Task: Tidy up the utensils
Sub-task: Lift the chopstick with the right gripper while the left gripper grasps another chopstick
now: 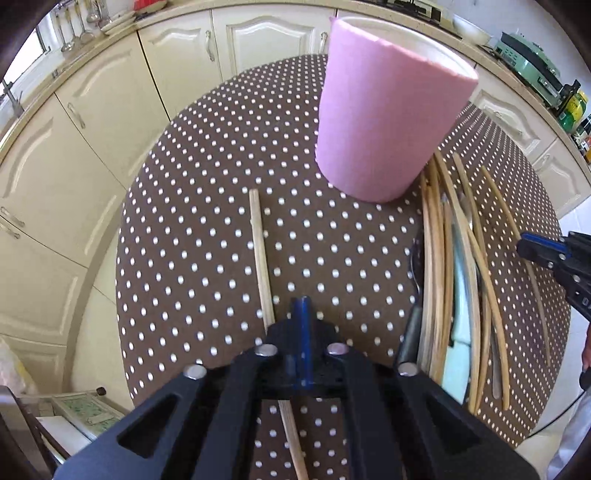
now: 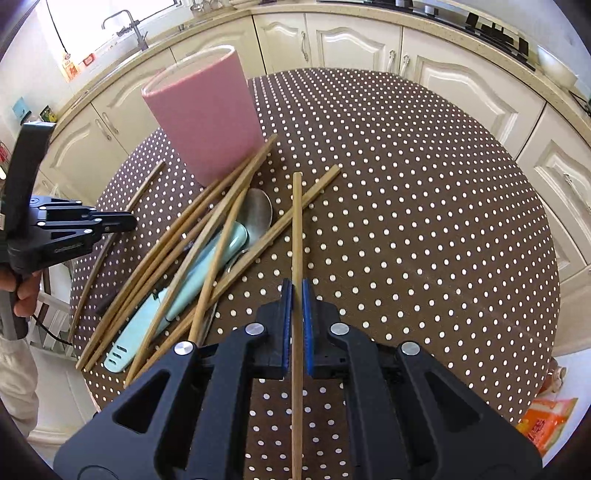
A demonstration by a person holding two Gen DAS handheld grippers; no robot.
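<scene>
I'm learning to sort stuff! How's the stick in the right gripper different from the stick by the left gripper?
The right gripper is pinching its chopstick; the left gripper is shut beside its chopstick, not gripping it. One crosses the pile; the other lies alone on the tablecloth. Both are wooden.

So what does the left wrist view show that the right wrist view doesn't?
Only the left wrist view: a lone chopstick lying apart from the pile, passing under the shut left tool, and ladles hanging on the wall.

Only the right wrist view: the right tool shut on one chopstick, a faucet, and a spoon bowl in the pile.

Both: the pink cup, the utensil pile, the dotted tablecloth and cream cabinets.
</scene>
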